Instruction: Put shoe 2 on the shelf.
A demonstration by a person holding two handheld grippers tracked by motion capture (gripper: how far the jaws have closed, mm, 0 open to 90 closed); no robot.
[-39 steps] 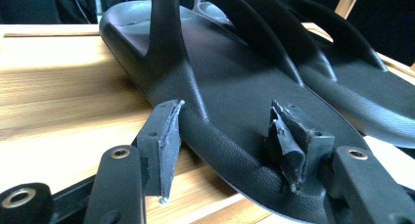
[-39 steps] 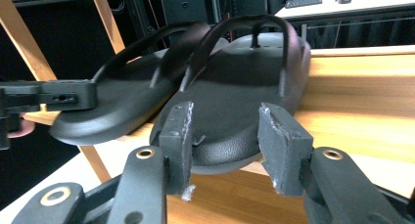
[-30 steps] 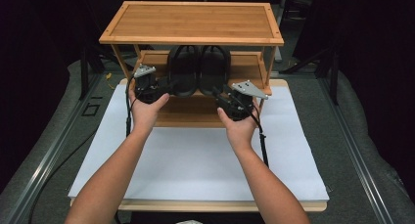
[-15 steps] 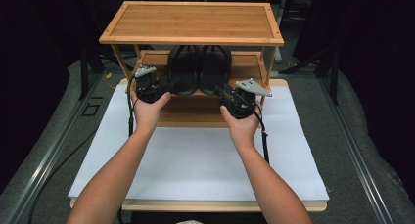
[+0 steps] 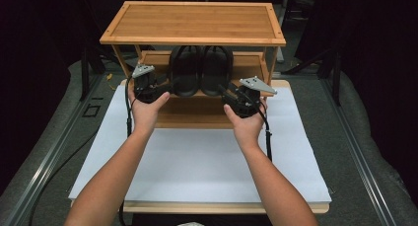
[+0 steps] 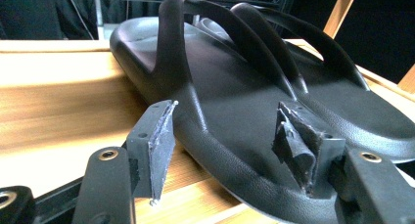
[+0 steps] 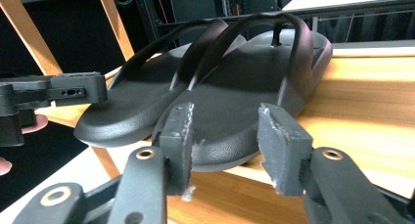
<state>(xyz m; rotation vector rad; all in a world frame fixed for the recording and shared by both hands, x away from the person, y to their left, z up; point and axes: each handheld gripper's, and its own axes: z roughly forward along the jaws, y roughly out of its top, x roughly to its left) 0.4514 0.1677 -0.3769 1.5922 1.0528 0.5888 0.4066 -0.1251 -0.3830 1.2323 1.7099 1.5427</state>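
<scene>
Two black flip-flop sandals lie side by side on the lower board of a wooden shelf [image 5: 192, 115]. The left sandal [image 5: 185, 73] [image 6: 235, 101] has its rim between the spread pads of my left gripper [image 5: 165, 85] [image 6: 227, 148]. Those pads do not press on it, and the jaws have just been opening. The right sandal [image 5: 216, 73] [image 7: 235, 101] has its heel at the gap of my right gripper [image 5: 226, 91] [image 7: 230, 145]. Its jaws have also just been opening and the pads are clear of the sole. The left sandal [image 7: 132, 101] lies beyond, with the left gripper's jaw [image 7: 73, 92] beside it.
The shelf's top board [image 5: 194, 21] overhangs the sandals, carried on slanted wooden legs [image 5: 123, 58]. The shelf stands on a white sheet [image 5: 207, 157] over a wooden tabletop. Grey padded floor and metal rails [image 5: 54, 142] flank the table, and cables trail from both grippers.
The right gripper has edged slightly to the right. The left hand has kept still. Both sandals lie where they were.
</scene>
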